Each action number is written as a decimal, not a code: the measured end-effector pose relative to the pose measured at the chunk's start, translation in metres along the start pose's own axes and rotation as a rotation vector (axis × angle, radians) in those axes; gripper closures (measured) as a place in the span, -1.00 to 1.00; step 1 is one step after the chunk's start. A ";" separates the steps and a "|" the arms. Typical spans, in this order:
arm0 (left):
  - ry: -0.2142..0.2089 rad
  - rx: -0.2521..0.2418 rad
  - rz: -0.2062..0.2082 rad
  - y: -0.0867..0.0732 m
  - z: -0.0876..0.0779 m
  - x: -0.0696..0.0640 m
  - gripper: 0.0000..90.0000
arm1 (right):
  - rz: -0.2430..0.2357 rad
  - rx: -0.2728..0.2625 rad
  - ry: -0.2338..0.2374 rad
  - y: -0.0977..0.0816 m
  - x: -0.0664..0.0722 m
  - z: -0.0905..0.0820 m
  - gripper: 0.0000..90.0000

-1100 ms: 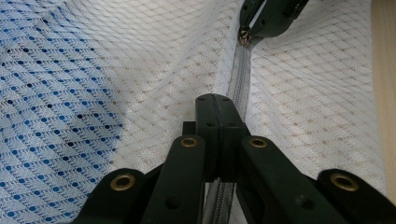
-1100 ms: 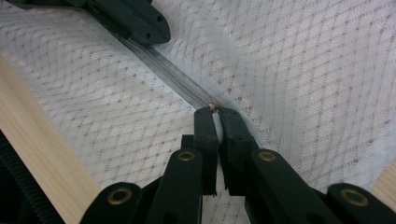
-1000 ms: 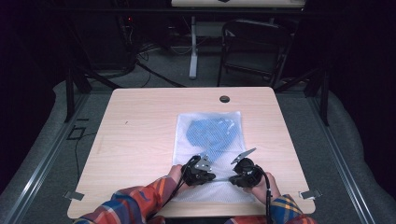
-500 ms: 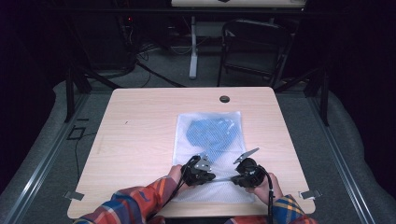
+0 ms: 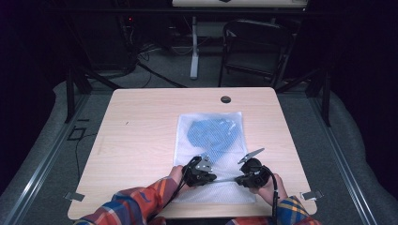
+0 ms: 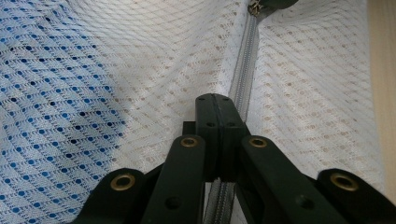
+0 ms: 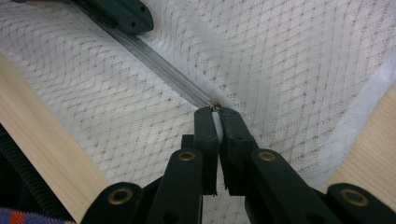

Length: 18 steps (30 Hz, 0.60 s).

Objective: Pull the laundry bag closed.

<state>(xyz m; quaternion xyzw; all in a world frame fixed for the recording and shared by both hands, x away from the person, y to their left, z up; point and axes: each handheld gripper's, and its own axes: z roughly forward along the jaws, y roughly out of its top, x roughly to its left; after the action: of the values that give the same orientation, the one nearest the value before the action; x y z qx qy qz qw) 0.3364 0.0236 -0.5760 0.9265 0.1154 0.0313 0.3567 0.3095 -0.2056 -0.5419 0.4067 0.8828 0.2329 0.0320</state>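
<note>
Meanwhile, a white mesh bag [image 5: 211, 154] holding something blue [image 5: 213, 135] lies on the table [image 5: 141, 136], toward 5 o'clock; the left gripper [image 6: 215, 109] pinches its zipper [image 6: 243, 70]; the right gripper [image 7: 214, 116] apparently clamps the zipper pull [image 7: 214, 107] at 3 o'clock.

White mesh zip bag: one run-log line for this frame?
bag: white mesh zip bag flat on wooden table, blue item inside | left gripper: shut on zipper tape | right gripper: shut on zipper pull
</note>
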 end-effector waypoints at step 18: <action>-0.002 0.000 0.000 0.000 0.000 0.000 1.00 | 0.031 0.019 -0.007 -0.005 -0.005 -0.004 0.94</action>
<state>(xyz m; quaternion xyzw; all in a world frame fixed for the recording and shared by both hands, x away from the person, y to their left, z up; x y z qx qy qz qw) 0.3365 0.0237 -0.5760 0.9266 0.1150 0.0303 0.3567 0.3083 -0.2141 -0.5409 0.4214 0.8784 0.2238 0.0275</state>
